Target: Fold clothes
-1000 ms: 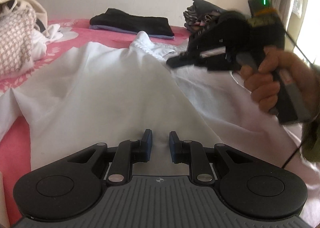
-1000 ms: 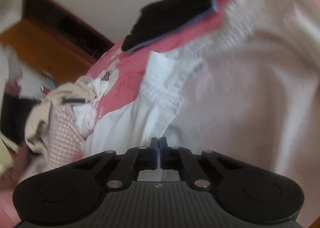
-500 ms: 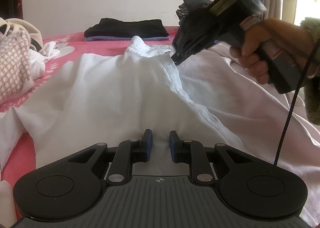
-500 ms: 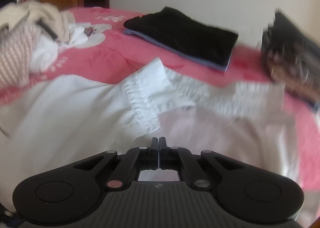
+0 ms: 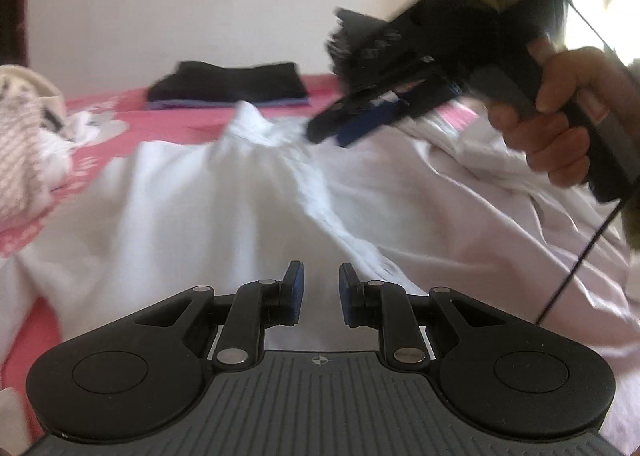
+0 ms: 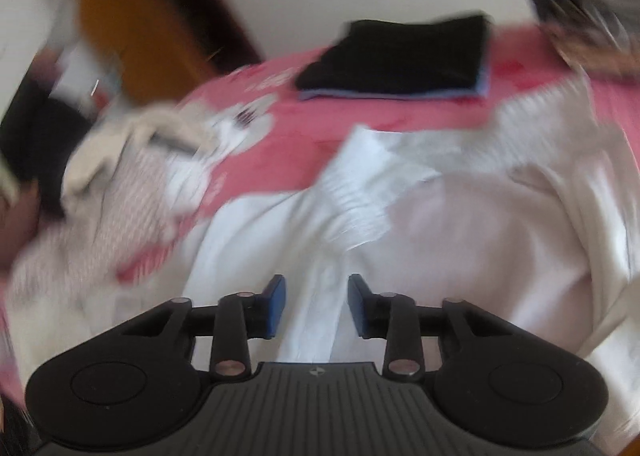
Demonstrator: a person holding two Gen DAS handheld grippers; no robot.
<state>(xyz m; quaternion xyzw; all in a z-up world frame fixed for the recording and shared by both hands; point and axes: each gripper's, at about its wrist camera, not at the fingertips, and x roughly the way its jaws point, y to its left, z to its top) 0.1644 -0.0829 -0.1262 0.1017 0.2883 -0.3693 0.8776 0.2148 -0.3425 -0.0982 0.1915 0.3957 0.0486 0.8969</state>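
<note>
A: What has changed since half a second ago?

B: The right claw (image 6: 316, 306) was pinched shut over the white shirt (image 5: 224, 216); now its blue pads (image 6: 276, 302) stand apart, with a strip of shirt fabric lying between them but not gripped. The left claw (image 5: 321, 292) looks the same as before: pads parted a little, nothing clamped, white cloth beneath the gap.

A: Where is the shirt?

B: Spread across a pink bed (image 6: 288, 152) with a white floral print. Its collar (image 6: 360, 160) points toward the far wall. A raised fold runs from the collar down toward the left claw. To the right, the fabric is rumpled into soft ridges.

A: Can the right claw be seen from the left camera?

B: Yes, blurred by motion. It hangs over the collar area, tips angled down at the cloth (image 5: 352, 124), held in a person's hand (image 5: 556, 116). A thin black cable (image 5: 576, 256) trails down from the handle.

A: What else is on the bed?

B: A folded black garment (image 6: 396, 56) rests on a folded blue one, behind the collar. A heap of unfolded clothes (image 6: 132, 176), cream and checked, sits at the left. A dark bundle (image 6: 588, 16) lies at the far right, too blurred to identify.
</note>
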